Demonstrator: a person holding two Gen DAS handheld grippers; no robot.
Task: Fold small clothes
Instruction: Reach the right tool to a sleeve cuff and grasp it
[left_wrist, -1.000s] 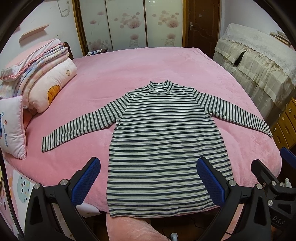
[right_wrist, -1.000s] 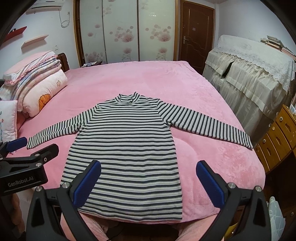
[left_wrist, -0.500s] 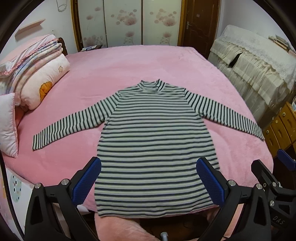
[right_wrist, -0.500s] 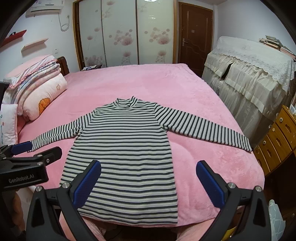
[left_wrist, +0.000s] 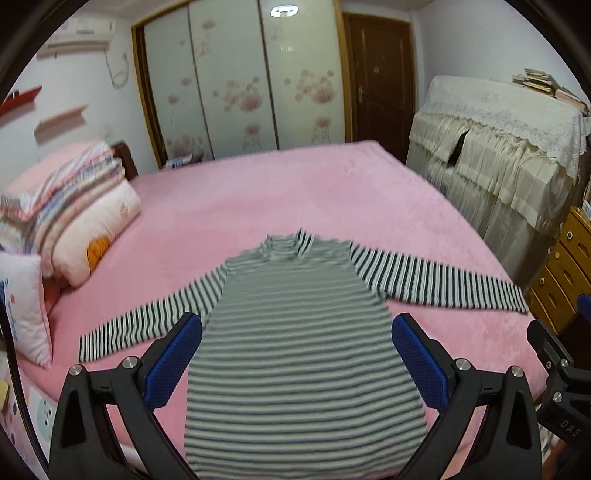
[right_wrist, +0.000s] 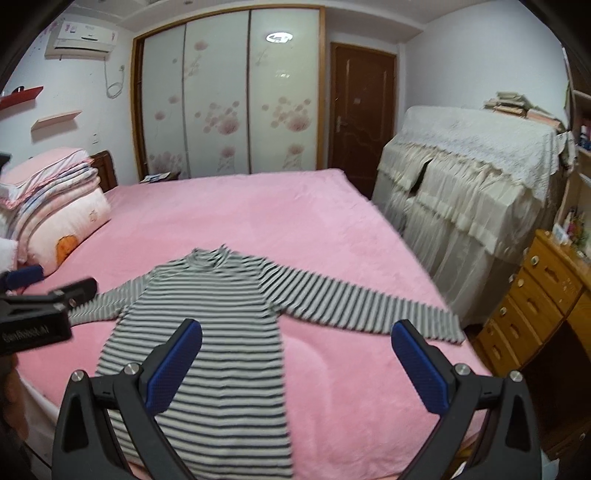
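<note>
Left wrist view: striped top (left_wrist: 295, 339) flat on pink bed (left_wrist: 258, 199).

A soft knit striped top (left_wrist: 295, 354) lies on a plush, matt pink bedspread (left_wrist: 295, 192); glossy wardrobe panels (right_wrist: 229, 99), a dark wooden door (right_wrist: 362, 110) and lace-edged cloth cover (right_wrist: 472, 162) stand behind.

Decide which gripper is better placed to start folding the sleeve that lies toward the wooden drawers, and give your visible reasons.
Probably the right gripper. It hangs open over the bed beside the striped top, nearest that sleeve; the left gripper is centred over the body.
</note>
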